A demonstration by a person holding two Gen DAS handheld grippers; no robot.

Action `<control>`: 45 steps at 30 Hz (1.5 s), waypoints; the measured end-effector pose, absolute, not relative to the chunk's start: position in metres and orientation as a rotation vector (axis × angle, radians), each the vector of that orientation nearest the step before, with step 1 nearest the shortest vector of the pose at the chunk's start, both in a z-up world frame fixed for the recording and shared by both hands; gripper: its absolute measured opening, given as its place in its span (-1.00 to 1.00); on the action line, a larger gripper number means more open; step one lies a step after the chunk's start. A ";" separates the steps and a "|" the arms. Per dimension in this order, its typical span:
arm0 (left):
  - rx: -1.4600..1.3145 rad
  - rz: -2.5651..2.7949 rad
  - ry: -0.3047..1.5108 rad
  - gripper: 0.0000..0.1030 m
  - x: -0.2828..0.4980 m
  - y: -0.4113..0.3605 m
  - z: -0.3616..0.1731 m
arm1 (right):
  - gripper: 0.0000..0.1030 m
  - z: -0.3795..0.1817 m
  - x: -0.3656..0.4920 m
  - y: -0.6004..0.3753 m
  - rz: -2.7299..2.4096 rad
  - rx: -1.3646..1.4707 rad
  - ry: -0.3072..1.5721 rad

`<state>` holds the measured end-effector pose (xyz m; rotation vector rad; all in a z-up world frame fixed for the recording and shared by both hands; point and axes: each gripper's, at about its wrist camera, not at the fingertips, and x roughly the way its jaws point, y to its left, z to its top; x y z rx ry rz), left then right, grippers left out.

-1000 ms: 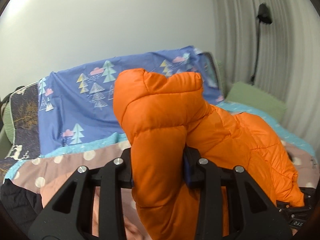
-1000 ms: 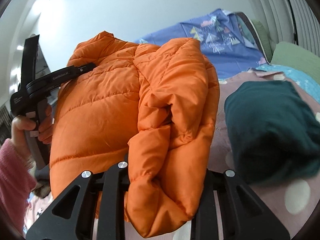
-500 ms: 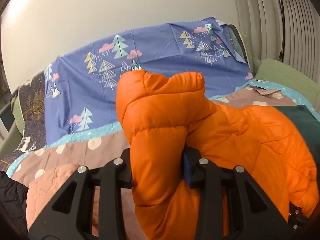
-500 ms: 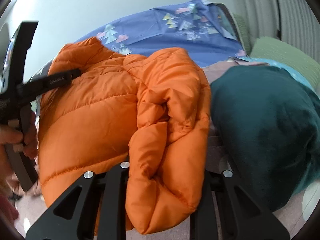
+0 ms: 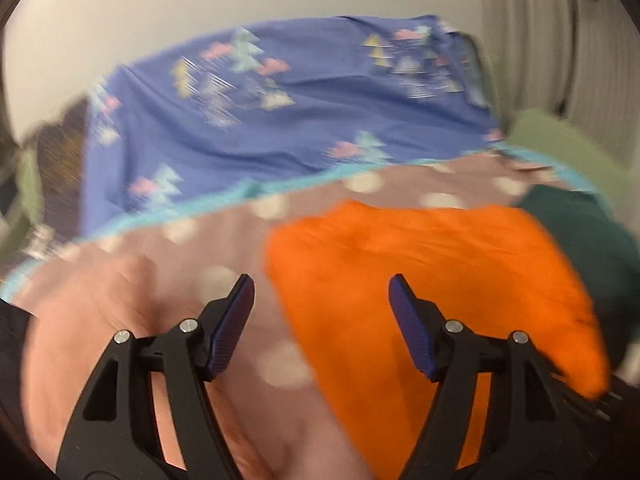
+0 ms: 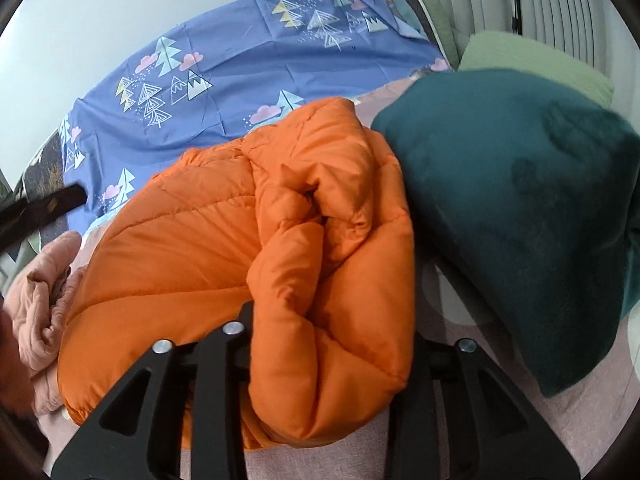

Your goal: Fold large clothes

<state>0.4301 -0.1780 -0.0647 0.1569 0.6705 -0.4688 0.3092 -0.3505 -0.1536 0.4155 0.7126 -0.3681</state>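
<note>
1. Left tongs [image 5: 321, 300]: jaws wide and opening, blue pads bare, nothing pinched. The puffy orange quilted jacket [image 5: 420, 280] lies on the bed just past and under the right-side pad; the left-side pad hangs over the dusty-pink dotted bedspread [image 5: 280, 208]. Left-wrist view is blurred, so I can't tell if a pad brushes the cloth.
2. Right tongs [image 6: 332, 344]: jaws narrow but opening, w/ a thick bunched fold of the jacket [image 6: 248, 248] between them. Looks held, though the grip is easing.
3. Where it lies: jacket bundled on the bedspread, btwn a crumpled salmon-pink garment [image 6: 40, 292] on the left and a folded dark-teal plush garment [image 6: 520, 208] on the right, which it touches.
4. Step in hand, my read: setting the folded jacket down. To do it well: let the bundle rest fully on the bed before the right tongs let go, draw both back low and straight so no pad snags the slick shell, then press the top flat; puffy fill will likely spring open.
</note>
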 end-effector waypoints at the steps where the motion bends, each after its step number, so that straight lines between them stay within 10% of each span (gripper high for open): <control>1: 0.154 -0.496 0.671 0.38 0.424 -0.180 -0.068 | -0.26 -0.155 0.309 -0.354 -0.359 0.433 0.717; 15: 0.457 -0.381 0.625 0.38 0.389 -0.207 -0.124 | 0.38 -0.116 0.263 -0.350 -0.137 0.466 0.743; 32: 0.244 -0.520 0.616 0.93 0.264 -0.166 -0.043 | 0.39 -0.042 0.121 -0.306 -0.161 0.255 0.608; 45: 0.215 -0.454 0.649 0.96 0.131 -0.104 -0.005 | 0.62 -0.015 0.007 -0.262 -0.216 0.177 0.540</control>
